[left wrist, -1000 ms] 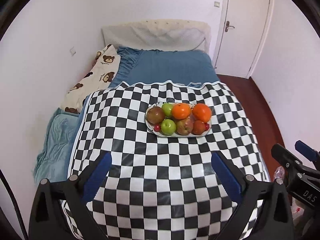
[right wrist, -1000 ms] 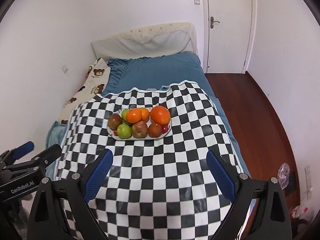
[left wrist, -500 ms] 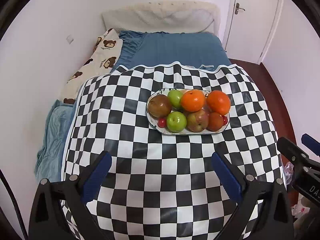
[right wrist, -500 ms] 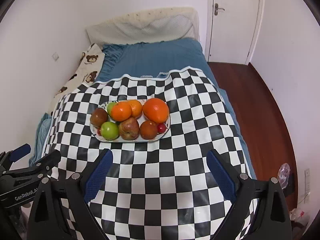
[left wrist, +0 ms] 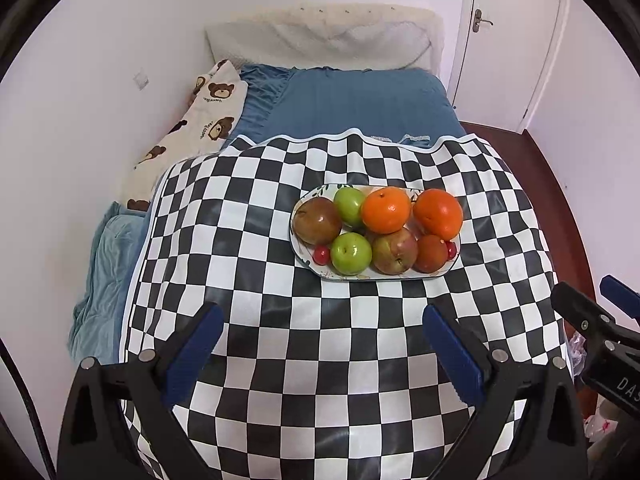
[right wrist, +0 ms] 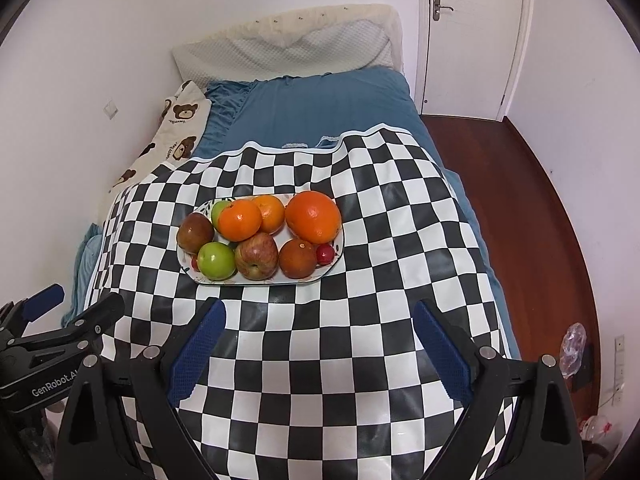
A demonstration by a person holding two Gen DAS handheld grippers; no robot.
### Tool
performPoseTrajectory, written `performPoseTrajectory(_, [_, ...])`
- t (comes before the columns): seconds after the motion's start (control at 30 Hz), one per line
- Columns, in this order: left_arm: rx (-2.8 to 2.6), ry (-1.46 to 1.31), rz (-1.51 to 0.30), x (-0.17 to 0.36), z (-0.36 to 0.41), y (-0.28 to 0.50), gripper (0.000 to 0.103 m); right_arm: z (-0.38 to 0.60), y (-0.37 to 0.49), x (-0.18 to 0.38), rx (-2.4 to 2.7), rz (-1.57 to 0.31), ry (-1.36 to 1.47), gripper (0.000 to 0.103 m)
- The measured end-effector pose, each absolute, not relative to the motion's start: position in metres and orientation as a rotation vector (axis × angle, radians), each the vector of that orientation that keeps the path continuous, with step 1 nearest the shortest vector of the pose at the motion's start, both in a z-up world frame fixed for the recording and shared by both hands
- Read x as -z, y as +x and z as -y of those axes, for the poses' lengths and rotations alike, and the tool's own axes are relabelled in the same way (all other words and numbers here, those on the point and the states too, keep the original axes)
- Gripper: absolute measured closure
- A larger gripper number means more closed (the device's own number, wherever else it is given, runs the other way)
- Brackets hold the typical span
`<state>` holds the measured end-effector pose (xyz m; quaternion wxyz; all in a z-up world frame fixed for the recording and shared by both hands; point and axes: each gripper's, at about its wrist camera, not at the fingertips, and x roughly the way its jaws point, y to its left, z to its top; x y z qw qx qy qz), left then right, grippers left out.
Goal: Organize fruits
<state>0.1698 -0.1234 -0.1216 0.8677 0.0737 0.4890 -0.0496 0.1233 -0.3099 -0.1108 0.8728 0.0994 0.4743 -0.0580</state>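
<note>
An oval white plate [left wrist: 304, 264] [right wrist: 332, 270] sits on a black-and-white checked cloth [left wrist: 320, 360] [right wrist: 320, 360] over a bed. It holds several fruits: oranges [left wrist: 386, 209] [right wrist: 313, 216], green apples [left wrist: 351, 253] [right wrist: 216, 260], a red apple [left wrist: 394, 251] [right wrist: 256, 255], a brown pear-like fruit [left wrist: 317, 220] [right wrist: 195, 233] and small red cherries [left wrist: 321, 255] [right wrist: 325, 253]. My left gripper [left wrist: 320, 354] is open and empty, short of the plate. My right gripper [right wrist: 318, 352] is open and empty, also short of the plate.
A blue bedsheet [left wrist: 360, 104] and a white pillow [left wrist: 320, 36] lie beyond the cloth. A bear-print pillow [left wrist: 192, 128] lies along the left wall. A door [right wrist: 468, 36] and wooden floor [right wrist: 540, 220] are at the right.
Both grippers have moved forward toward the plate, so the fruits appear larger and closer. Both stay open and empty.
</note>
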Motion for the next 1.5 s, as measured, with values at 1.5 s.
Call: performPoseTrajectory(1.5, [0.119, 0.150, -0.999, 0.108, 0.122, 0.171, 0.001, 0.306, 0.125, 0.097, 0.120, -0.973, 0.193, 0.006])
